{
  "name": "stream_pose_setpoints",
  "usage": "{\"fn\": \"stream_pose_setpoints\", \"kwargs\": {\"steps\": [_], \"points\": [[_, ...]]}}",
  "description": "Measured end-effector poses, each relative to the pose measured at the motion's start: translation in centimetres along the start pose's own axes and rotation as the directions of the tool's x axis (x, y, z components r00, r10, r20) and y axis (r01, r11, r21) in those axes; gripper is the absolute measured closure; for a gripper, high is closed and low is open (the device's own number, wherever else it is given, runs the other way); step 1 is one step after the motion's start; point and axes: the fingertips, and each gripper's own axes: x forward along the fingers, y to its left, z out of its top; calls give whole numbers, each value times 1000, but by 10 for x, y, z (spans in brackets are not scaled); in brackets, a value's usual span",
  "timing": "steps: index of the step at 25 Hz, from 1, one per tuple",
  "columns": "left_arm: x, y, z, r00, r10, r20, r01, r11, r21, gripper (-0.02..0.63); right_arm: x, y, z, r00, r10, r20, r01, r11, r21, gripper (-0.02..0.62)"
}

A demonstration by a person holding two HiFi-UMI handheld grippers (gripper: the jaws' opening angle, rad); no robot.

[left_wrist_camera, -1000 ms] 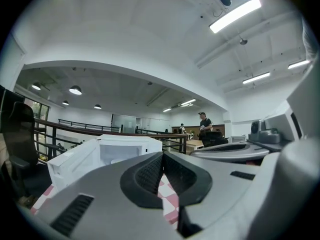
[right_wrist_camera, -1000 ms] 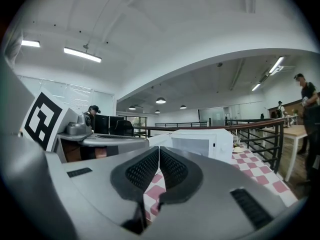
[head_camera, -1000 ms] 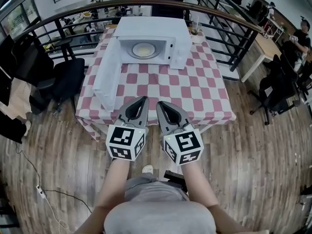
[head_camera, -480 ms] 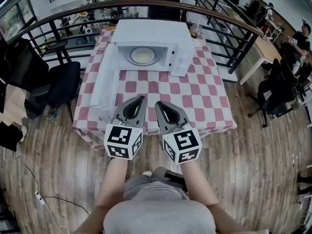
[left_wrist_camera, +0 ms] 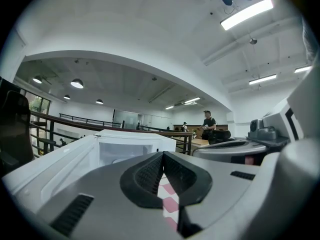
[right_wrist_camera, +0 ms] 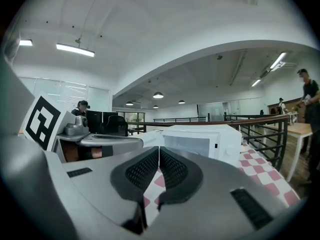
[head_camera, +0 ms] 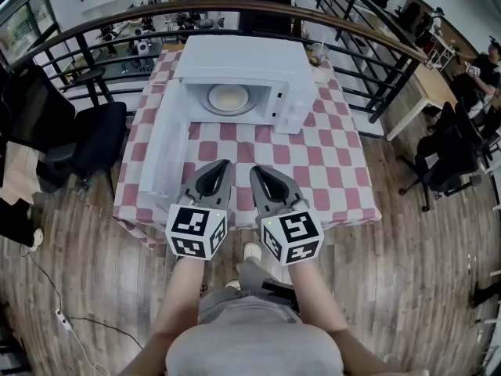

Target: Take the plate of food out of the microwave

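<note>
Looking down in the head view, the plate (head_camera: pixel 229 98) lies inside the microwave (head_camera: pixel 239 57), whose door (head_camera: pixel 166 139) stands swung open to the left. What lies on the plate is too pale and small to make out. The hands are hidden behind the marker cubes (head_camera: pixel 197 231), and both grippers cover part of the near edge of the checked table (head_camera: pixel 329 163).

Left gripper (head_camera: pixel 225 163): jaws clenched together, pads meeting, nothing between them. Right gripper (head_camera: pixel 255 168): jaws likewise clenched and empty. Both are held side by side above the table's near edge, well apart from the microwave.

Each cube bears black-and-white square markers. Print on the microwave's panel (head_camera: pixel 291 100) is too small to read.
</note>
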Motion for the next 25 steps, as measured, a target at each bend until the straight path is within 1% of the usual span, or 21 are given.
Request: {"fn": "stream_pose_setpoints", "kwargs": {"steps": [6, 11, 15, 22, 24, 25], "points": [[29, 15, -3, 999, 25, -27, -25, 1000, -3, 601, 27, -20, -3, 1000, 16, -14, -16, 1000, 19, 569], [58, 22, -2, 999, 15, -35, -16, 1000, -23, 601, 49, -40, -5, 999, 37, -21, -37, 999, 30, 569], [83, 27, -3, 998, 22, -52, -23, 999, -28, 600, 67, -60, -2, 998, 55, -23, -55, 998, 32, 569], [117, 33, -8, 997, 47, -68, -50, 998, -47, 599, 91, -90, -2, 994, 103, -42, -101, 994, 40, 569], [125, 34, -10, 997, 45, -69, -49, 997, -60, 585, 96, -96, -2, 992, 115, -44, -113, 993, 41, 569], [128, 34, -12, 997, 47, -67, -51, 996, -68, 568, 98, -99, -3, 992, 120, -43, -118, 992, 43, 569]]}}
